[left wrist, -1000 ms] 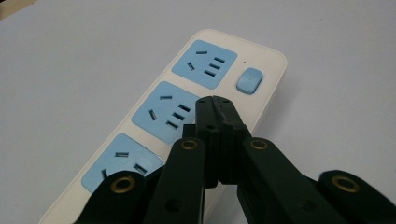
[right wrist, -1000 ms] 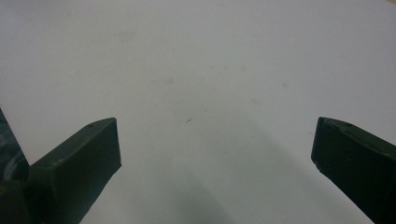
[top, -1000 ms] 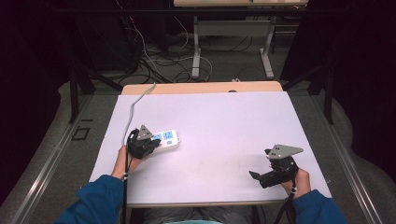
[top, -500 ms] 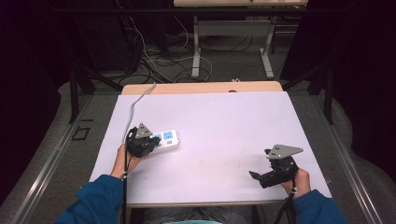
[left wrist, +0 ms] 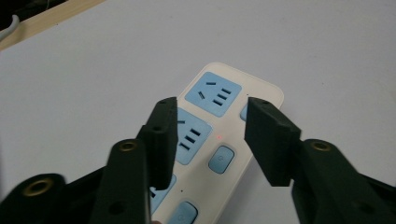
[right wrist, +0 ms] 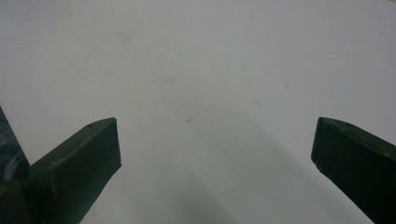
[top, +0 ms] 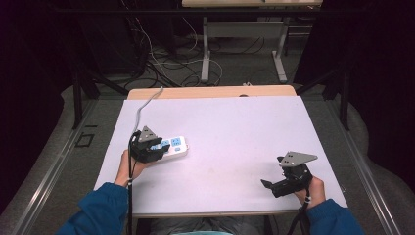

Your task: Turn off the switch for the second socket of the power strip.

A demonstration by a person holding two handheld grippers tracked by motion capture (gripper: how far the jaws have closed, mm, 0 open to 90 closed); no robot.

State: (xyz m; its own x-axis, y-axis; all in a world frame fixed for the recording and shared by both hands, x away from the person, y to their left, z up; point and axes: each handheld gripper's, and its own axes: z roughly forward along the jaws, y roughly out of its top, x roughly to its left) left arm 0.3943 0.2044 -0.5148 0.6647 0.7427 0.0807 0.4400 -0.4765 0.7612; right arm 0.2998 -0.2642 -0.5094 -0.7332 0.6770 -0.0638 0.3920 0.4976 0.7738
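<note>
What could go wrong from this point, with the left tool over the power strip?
1. The left tool has just been opening; its jaws stand apart above the power strip near a blue switch button, so a dip could press it by accident.
2. The strip lies loose on the white table with its cable trailing off the far edge; a nudge or snag could drag it.
3. The right tool rests open, far off, unable to steady it.

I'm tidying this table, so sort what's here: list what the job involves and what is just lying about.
In use:
- white power strip
- left gripper, jaws just opened, above the strip's sockets

Lying about:
- right gripper, open over the bare table
- loose cables on the floor
</note>
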